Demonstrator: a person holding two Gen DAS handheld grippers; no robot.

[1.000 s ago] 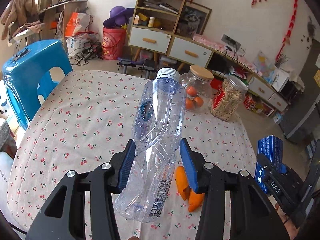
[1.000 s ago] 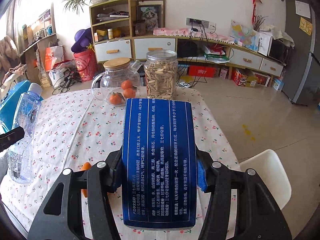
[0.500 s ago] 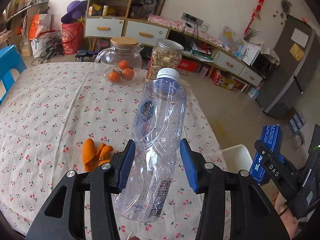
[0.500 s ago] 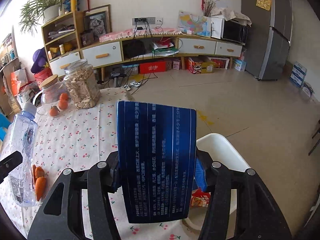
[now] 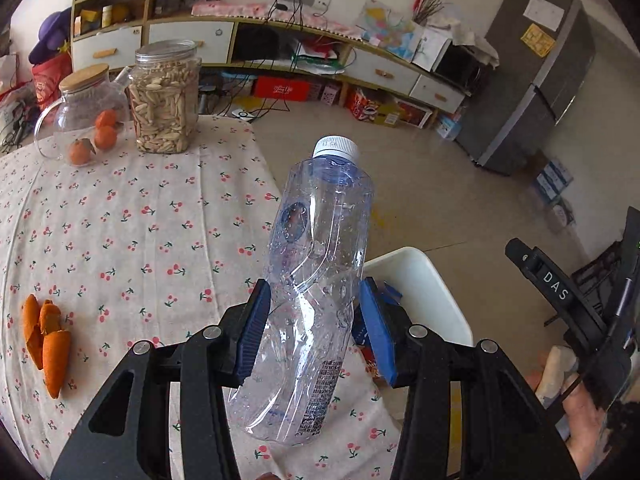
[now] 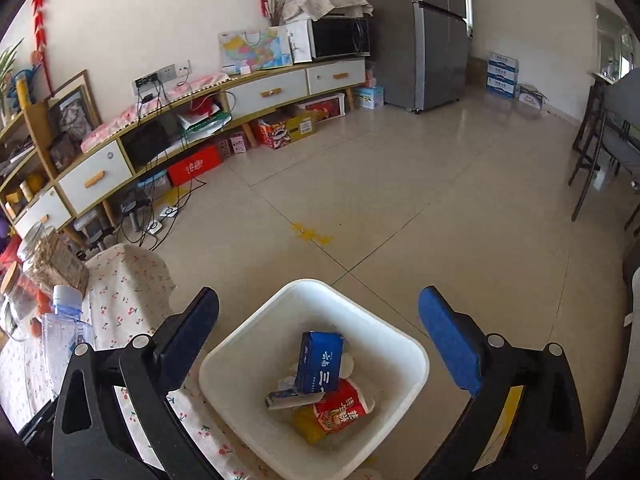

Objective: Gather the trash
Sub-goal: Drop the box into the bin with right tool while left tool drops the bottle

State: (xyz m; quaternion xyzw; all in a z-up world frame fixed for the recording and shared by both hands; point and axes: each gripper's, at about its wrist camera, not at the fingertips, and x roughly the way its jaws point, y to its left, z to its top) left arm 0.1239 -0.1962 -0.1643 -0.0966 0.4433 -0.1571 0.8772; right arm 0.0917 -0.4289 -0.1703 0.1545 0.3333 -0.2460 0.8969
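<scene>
So a second back your right gripper (image 6: 320, 336) had the blue cardboard box with white Chinese print (image 6: 320, 362) clamped over the cherry-print tablecloth (image 5: 120, 220). Now its jaws are swinging open with nothing between them, and the box sits tilted inside the white square plastic bin (image 6: 416, 364), on top of a red snack wrapper (image 6: 340, 404) and some yellow scraps. Both views have swung away from the shelves toward the grey fridge (image 6: 432, 32).

Your left gripper (image 5: 316, 328) hasn't changed: blue pads pressed about halfway closed on the dented clear plastic water bottle with the white cap (image 5: 316, 280), held over the table edge beside the bin.

Only the left view shows the 3 strips of orange peel (image 5: 46, 340) on the cloth, plus the glass jug of oranges (image 5: 86, 120) and the clear jar of seeds (image 5: 166, 96) clearly. Only the right view looks down into the bin.

Readable writing: "DAS" on the right gripper's finger in the left view. The bottle's label print is too small to read.
</scene>
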